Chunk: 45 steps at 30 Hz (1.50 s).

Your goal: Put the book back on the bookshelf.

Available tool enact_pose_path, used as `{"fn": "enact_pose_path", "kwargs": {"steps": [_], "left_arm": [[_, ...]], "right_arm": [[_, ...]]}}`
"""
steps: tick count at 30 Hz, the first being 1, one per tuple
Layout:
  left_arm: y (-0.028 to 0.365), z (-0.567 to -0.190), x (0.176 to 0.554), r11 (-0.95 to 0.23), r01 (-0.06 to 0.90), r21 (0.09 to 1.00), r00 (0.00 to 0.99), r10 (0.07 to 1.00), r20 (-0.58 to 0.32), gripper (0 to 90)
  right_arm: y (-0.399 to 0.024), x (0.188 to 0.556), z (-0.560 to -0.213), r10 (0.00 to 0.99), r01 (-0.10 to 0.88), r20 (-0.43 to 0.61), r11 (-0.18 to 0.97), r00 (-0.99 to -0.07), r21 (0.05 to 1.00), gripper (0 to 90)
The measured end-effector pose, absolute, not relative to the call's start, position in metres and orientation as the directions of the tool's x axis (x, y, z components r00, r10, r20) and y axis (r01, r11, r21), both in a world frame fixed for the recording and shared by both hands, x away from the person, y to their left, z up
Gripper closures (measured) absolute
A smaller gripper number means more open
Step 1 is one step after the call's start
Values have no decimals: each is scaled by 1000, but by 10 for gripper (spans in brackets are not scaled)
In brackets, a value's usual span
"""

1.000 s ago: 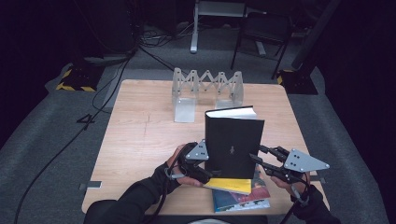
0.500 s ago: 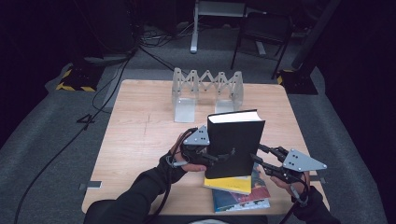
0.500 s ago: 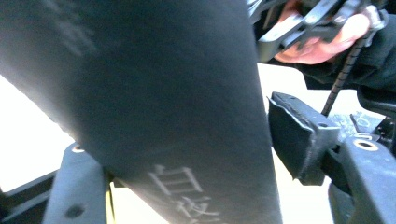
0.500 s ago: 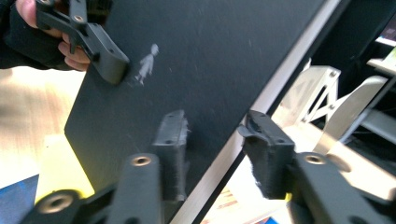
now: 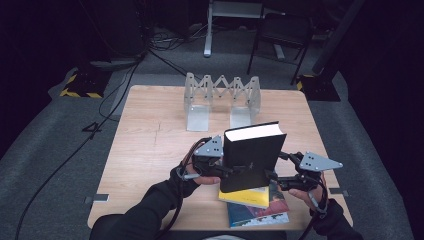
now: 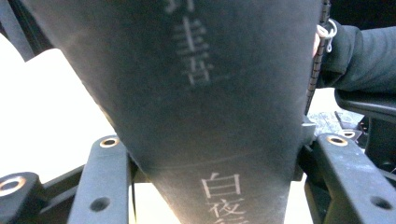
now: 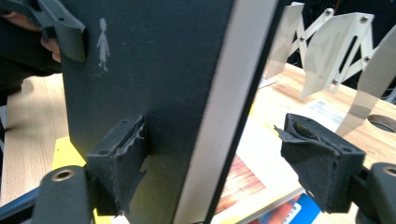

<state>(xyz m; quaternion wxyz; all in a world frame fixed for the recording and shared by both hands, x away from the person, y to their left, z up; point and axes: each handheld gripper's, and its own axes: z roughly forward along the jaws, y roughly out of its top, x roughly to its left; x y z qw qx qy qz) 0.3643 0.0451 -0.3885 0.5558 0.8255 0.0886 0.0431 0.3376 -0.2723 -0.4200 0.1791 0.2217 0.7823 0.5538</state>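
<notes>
Black book point(image 5: 252, 157): held upright above the near part of the worktop, pale page edge facing up, pale lettering down its spine in the left gripper view point(image 6: 196, 93).
Book's place: just over a small stack of books, near the worktop's front edge, between the two hands.
Left tongs point(image 5: 220, 167): clamped on the black book; the left gripper view has a jaw tight against each side of the spine point(image 6: 201, 154). They have just been closing, with the book between them.
Right tongs point(image 5: 280, 175): apart, and just now opening. In the right gripper view one pad point(image 7: 123, 154) lies against the book's cover, the other pad point(image 7: 317, 154) stands well clear of the page edge, so there is no grip.
Stack: a yellow book point(image 5: 247, 196) lies on a picture book point(image 5: 260, 212) with a red and blue cover, flat on the worktop under the black book.
Book rack point(image 5: 222, 100): a folding metal one with zigzag links, standing at the far side of the worktop, well apart from the hands.
Worktop point(image 5: 150, 145): light wood.
Hands: dark sleeves come in from the near edge, one each side of the stack.
</notes>
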Motion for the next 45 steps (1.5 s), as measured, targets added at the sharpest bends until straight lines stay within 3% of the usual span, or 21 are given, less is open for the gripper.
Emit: {"fn": "enact_pose_path", "kwargs": {"steps": [1, 10, 26, 38, 45], "left_arm": [[44, -387, 364, -364, 92, 927, 981, 193, -21, 463], [34, -374, 371, -368, 25, 930, 978, 204, 54, 501], [36, -369, 382, -256, 10, 967, 977, 209, 46, 482], [35, -365, 382, -281, 14, 960, 975, 218, 50, 503], [37, -364, 381, -283, 19, 959, 969, 240, 52, 506]], "right_arm": [[-271, 336, -419, 533, 137, -35, 279, -845, 950, 319], [-266, 336, -412, 570, 78, -99, 278, -815, 957, 308], [-261, 348, -411, 579, 95, -68, 247, -812, 964, 315], [-268, 348, -411, 608, 109, -66, 247, -791, 963, 338], [-289, 346, -429, 634, 185, -102, 370, -767, 910, 305]]}}
